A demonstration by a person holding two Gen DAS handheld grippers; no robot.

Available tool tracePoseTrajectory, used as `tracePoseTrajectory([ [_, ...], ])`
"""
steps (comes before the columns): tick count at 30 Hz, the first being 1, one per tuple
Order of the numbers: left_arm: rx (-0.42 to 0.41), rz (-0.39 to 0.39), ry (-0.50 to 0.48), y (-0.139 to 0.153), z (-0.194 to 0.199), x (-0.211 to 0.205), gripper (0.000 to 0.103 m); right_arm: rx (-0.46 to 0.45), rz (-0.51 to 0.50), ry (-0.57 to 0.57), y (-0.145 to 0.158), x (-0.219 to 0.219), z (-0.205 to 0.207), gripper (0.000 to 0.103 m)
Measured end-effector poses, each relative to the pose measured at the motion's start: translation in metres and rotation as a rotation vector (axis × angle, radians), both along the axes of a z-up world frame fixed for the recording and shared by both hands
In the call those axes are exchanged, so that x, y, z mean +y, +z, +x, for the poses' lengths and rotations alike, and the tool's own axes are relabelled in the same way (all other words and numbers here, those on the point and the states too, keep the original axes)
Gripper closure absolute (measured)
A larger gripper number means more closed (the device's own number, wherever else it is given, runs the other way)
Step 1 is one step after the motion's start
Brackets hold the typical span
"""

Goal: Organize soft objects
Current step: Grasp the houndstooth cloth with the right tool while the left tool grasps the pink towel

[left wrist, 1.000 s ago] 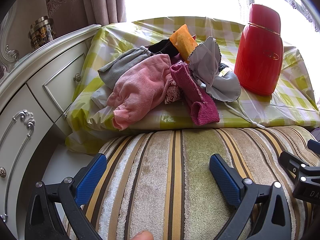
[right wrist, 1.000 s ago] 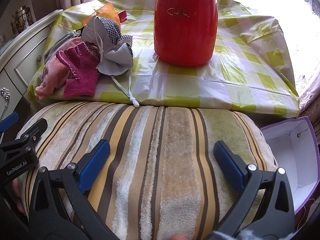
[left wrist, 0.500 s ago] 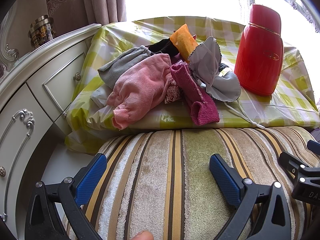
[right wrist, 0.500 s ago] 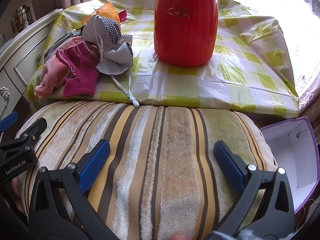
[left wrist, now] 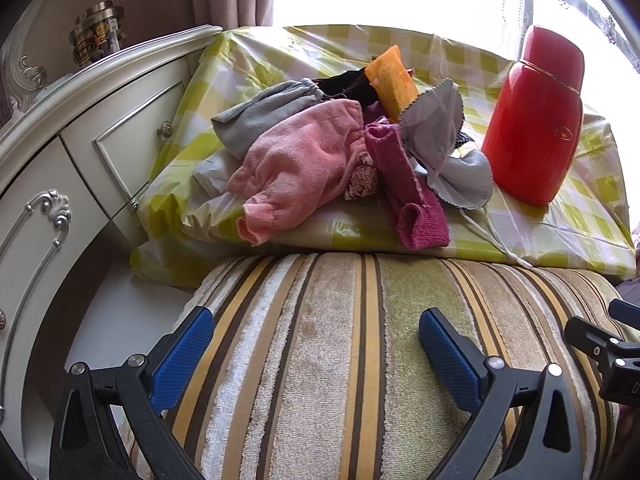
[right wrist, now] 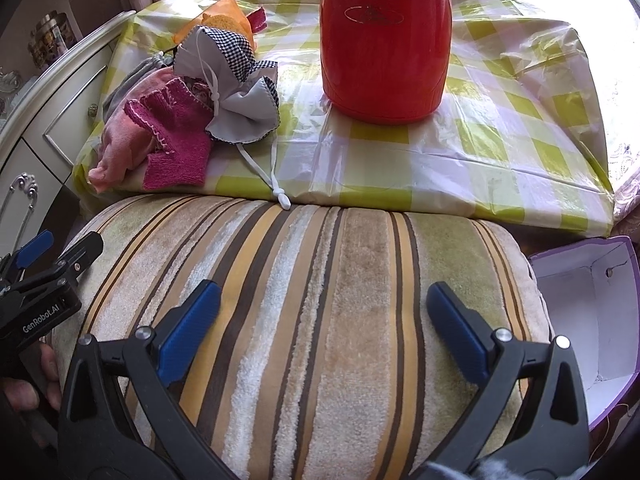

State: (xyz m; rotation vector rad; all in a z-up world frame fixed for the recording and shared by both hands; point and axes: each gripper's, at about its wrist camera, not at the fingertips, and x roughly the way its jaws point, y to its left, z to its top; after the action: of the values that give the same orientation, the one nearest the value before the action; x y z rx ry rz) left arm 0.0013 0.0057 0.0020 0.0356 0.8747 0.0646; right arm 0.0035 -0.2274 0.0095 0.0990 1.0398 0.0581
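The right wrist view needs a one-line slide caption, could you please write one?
Open right gripper over a striped cushion, facing a cloth pile and red flask.

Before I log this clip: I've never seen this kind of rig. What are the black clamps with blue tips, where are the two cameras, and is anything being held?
A person holds one handheld gripper in each hand; no robot arm is involved. Each picture comes from a camera on a gripper, looking along its two blue-padded fingers. The left gripper and the right gripper are both open and hold nothing; both hover over a striped cushion. Each gripper also shows at the edge of the other's view. Beyond the cushion, a table with a green checked cover carries a pile of soft things: a pink cloth, a magenta knit piece, a grey drawstring pouch. A red flask stands beside the pile. An open purple box sits on the right.
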Motion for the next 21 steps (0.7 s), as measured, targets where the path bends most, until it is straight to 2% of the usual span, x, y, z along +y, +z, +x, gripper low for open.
tracePoseTrajectory([
  [4, -0.024, -0.008, 0.025, 0.01, 0.007, 0.008, 0.002, -0.074, 0.006, 0.045, 0.016, 0.009, 0.011, 0.0],
  [8, -0.055, -0.05, 0.022, 0.02, 0.023, 0.021, 0.004, -0.136, 0.034, 0.07, 0.031, 0.021, 0.045, 0.0],
  [11, -0.084, -0.087, 0.023, 0.028, 0.038, 0.033, 0.006, -0.193, 0.016, 0.092, 0.04, 0.034, 0.076, 0.0],
  [15, -0.113, -0.142, 0.02, 0.037, 0.066, 0.05, 0.006, -0.191, -0.013, 0.112, 0.034, 0.053, 0.123, 0.0],
  [19, -0.122, -0.155, 0.014, 0.038, 0.096, 0.065, 0.007, -0.187, -0.065, 0.124, 0.019, 0.071, 0.157, 0.0],
  [21, -0.107, -0.177, 0.023, 0.034, 0.109, 0.074, 0.012, -0.177, -0.092, 0.12, 0.012, 0.077, 0.171, 0.0],
])
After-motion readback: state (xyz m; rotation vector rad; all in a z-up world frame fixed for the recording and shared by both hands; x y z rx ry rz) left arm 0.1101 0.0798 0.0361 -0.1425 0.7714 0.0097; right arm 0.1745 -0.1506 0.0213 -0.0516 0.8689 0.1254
